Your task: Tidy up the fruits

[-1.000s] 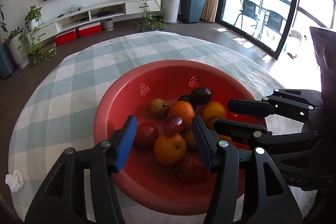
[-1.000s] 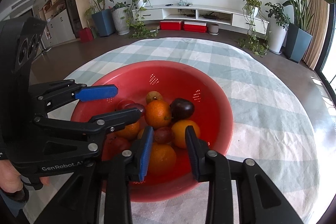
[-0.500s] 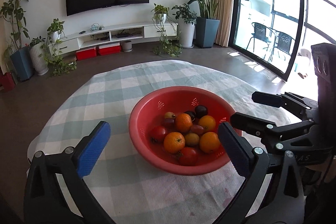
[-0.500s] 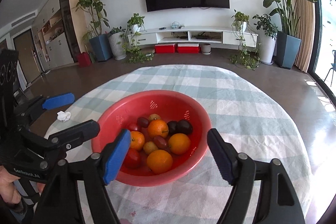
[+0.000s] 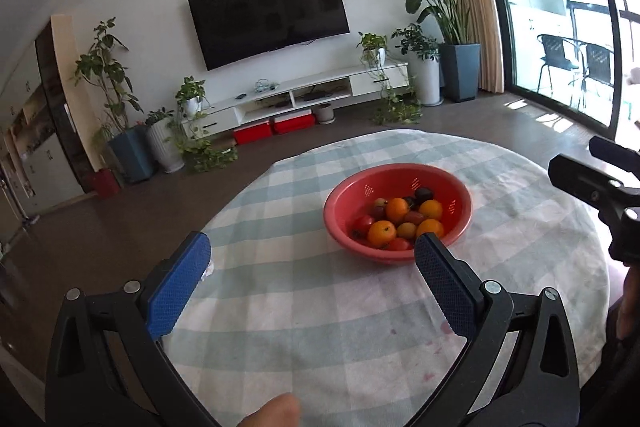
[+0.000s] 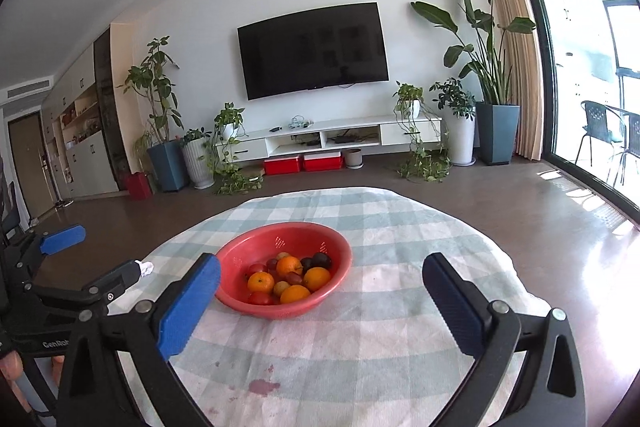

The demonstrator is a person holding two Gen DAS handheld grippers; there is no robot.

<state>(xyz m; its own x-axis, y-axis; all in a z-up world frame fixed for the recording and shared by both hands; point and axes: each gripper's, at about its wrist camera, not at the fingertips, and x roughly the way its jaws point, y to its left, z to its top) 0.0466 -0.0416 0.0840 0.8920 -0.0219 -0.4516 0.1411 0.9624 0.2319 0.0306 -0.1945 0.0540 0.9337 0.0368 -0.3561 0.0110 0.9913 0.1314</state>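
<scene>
A red colander bowl (image 5: 440,183) stands on the round checked tablecloth (image 5: 320,307); it also shows in the right wrist view (image 6: 256,247). It holds several oranges (image 5: 382,233) (image 6: 261,282), red tomatoes (image 5: 363,222) and dark plums (image 6: 321,259). My left gripper (image 5: 308,285) is open and empty, held back from the bowl above the near cloth. My right gripper (image 6: 320,303) is open and empty, also well short of the bowl. Each gripper shows at the edge of the other's view.
A crumpled white tissue (image 6: 145,268) lies on the cloth left of the bowl. Reddish stains (image 6: 260,385) mark the near cloth. The table edge drops to a dark floor all round. A TV wall, shelf and potted plants stand far behind.
Both grippers have pulled back and up from just over the fruit to well clear of the bowl, and their jaws have opened wide. The fruit stays in the bowl.
</scene>
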